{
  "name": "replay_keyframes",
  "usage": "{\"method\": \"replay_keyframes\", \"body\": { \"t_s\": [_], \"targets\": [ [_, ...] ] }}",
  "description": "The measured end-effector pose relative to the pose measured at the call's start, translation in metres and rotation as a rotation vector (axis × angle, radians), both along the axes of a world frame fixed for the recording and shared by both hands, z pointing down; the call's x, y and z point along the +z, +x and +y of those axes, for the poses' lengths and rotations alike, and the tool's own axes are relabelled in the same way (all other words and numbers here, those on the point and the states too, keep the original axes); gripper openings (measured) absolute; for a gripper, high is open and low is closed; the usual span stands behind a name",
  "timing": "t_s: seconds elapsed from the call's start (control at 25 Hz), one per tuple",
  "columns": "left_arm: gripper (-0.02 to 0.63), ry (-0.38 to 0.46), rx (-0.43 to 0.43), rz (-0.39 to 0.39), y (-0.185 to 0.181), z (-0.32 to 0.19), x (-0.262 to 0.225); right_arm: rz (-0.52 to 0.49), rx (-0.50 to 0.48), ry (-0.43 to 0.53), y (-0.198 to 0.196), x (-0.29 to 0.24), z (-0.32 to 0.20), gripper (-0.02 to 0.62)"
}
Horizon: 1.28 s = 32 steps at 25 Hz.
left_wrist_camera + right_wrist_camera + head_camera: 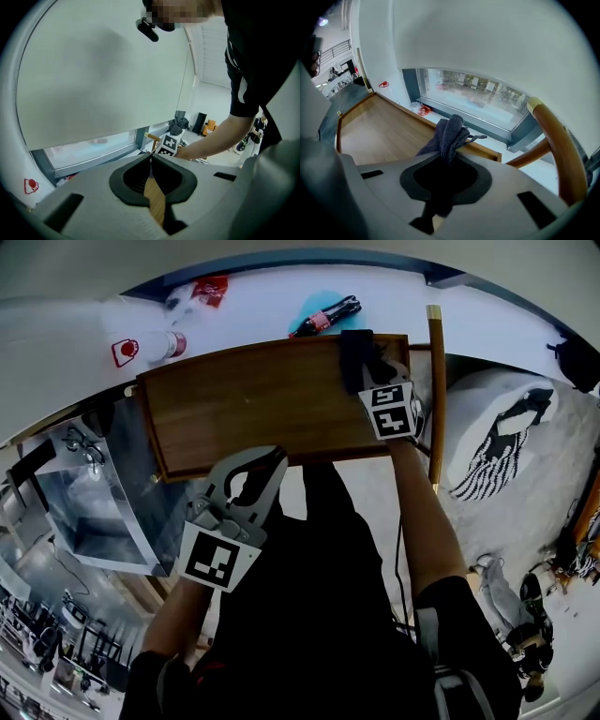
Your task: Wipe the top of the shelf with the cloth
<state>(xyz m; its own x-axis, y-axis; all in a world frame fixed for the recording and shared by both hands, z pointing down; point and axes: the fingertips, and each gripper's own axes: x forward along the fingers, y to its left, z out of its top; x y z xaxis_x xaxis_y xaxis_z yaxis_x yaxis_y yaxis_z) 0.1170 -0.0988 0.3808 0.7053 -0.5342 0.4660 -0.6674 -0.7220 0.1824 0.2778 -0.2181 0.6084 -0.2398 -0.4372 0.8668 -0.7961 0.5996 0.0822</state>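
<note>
The right tool (366, 371) was clamped shut on a bunched, dark grey-blue cloth (354, 351), whose loose folds stuck out ahead of its tips. Beneath that tool and to its left spread the brown wooden shelf top with a raised rim (253, 395). The cloth sat over the shelf's far rim, near the right corner. Whether it pressed on the wood could not be told. Just right of the right tool stood a round, light-wood pole (436, 381).

The left tool (264, 463) had its 2 jaws together at the tips with nothing between them. It hung at the shelf's near rim, well apart from the cloth and the right tool. Far ahead of the left tool and off to its left, past the shelf's far left corner, a white bottle with a red cap (150, 347) sat on a pale ledge (262, 306).
</note>
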Motion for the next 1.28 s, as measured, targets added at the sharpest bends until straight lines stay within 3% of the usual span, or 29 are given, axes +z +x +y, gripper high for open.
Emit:
{"method": "replay_keyframes", "body": {
  "t_s": [0.28, 0.48, 1.28],
  "targets": [
    [0.029, 0.014, -0.028, 0.017, -0.018, 0.004, -0.008, 0.01, -0.012, 0.015, -0.01, -0.02, 0.001, 0.041],
    [0.029, 0.039, -0.067, 0.023, -0.046, 0.011, -0.018, -0.022, -0.021, 0.016, -0.042, -0.036, 0.006, 0.041],
    [0.029, 0.03, -0.262, 0.018, -0.203, 0.078, -0.019, -0.173, -0.37, 0.009, -0.318, -0.056, 0.082, 0.041]
  ]
}}
